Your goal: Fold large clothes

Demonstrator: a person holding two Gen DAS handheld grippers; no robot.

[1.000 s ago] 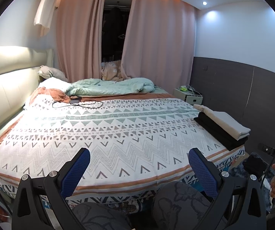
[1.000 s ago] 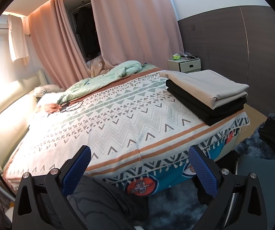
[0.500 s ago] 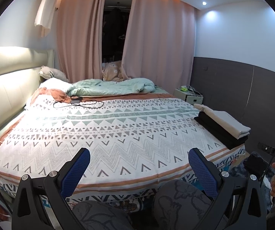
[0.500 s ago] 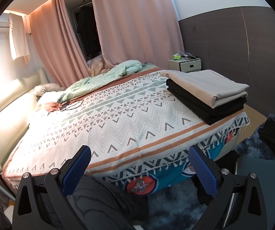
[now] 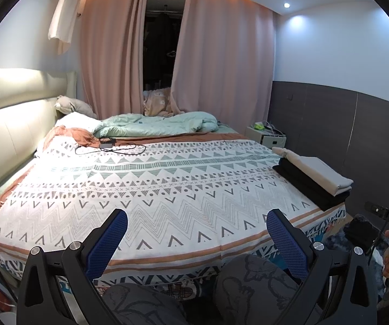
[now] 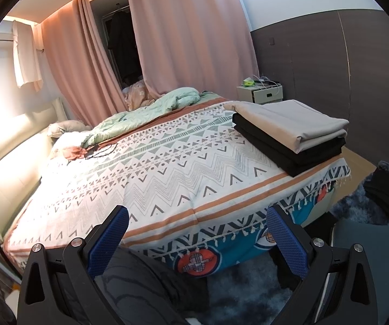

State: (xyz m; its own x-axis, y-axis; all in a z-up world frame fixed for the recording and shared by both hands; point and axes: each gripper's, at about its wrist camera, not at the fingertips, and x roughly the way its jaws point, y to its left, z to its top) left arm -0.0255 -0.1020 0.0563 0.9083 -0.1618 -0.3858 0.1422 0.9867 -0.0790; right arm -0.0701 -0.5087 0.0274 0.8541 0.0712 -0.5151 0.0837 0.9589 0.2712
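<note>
I am sitting at the foot of a bed (image 5: pixel 167 189) in a curtained bedroom, its patterned spread (image 6: pixel 167 168) lying flat and bare across the middle. Starting at the left, a lit headboard (image 5: pixel 7 135) is glowing beside a pillow, a rust-coloured cloth and a black cable (image 5: pixel 113 149), with a rumpled mint duvet (image 5: pixel 162 126) bunched further back. My left gripper (image 5: pixel 196 241) is hanging over my knees, its blue pads spread wide and clasping nothing. Moving right, my right gripper (image 6: pixel 197 237) is hovering in the same way, jaws apart and empty, pointing at the bed's fringed edge. Further right, at the bed's corner, a folded stack (image 6: pixel 289 135) is resting: a beige piece (image 6: pixel 297 122) lying squarely on black ones (image 6: pixel 281 151). I am judging those as finished work. Nothing is spread out for folding now. At the far right, a dark heap (image 6: pixel 386 187) is sitting on the shaggy rug, and I am guessing it may be the next garment, though I cannot tell what it is. So part of the task is looking done, and fetching another piece is likely what remains.
</note>
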